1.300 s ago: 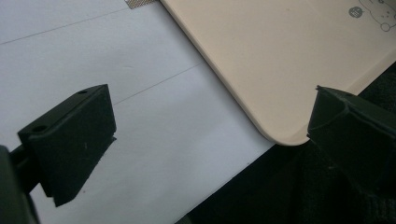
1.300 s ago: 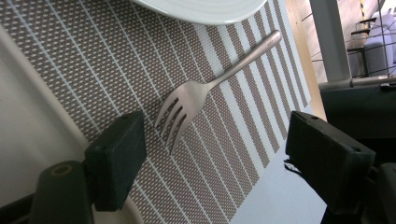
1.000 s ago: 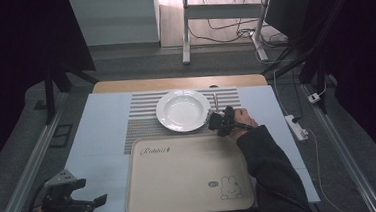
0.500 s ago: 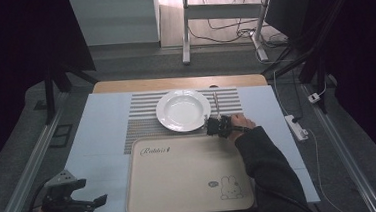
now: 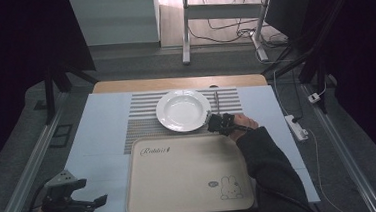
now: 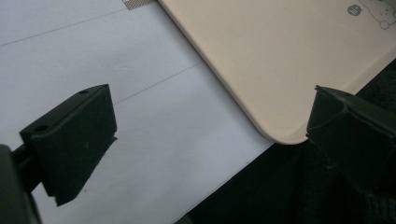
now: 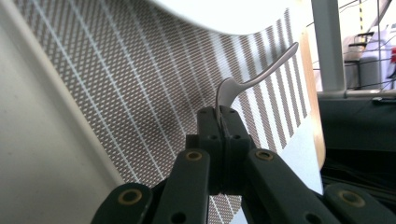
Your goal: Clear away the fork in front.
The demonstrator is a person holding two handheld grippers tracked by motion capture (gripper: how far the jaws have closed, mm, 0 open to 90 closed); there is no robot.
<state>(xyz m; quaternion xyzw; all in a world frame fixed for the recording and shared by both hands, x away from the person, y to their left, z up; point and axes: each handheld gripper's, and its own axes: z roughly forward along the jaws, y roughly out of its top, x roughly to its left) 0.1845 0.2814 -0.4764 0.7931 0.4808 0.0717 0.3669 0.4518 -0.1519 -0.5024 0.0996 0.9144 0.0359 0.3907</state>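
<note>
A white plate (image 5: 183,110) rests on a striped mat (image 5: 142,124). Just right of it lies a thin metal utensil (image 5: 216,100), its long axis pointing away from me. My right gripper (image 5: 212,124) has just been closing and is now shut on the utensil's near end. In the right gripper view the jaws (image 7: 220,114) pinch that widened end, and the curved handle (image 7: 266,70) rises beyond them under the plate's rim (image 7: 224,14). My left gripper (image 5: 100,200) hangs open at the table's near left corner, its jaws (image 6: 210,121) wide apart and holding nothing.
A beige tray (image 5: 181,176) with a rabbit print lies in front of the mat, its near corner (image 6: 261,51) just ahead of the left jaws. A pale blue cover (image 5: 98,137) spreads under everything. A white power strip (image 5: 296,127) sits off the table's right edge.
The right gripper's jaws have closed on the utensil's near end beside the plate, with the hand shifting only slightly. The left gripper has stayed put.
</note>
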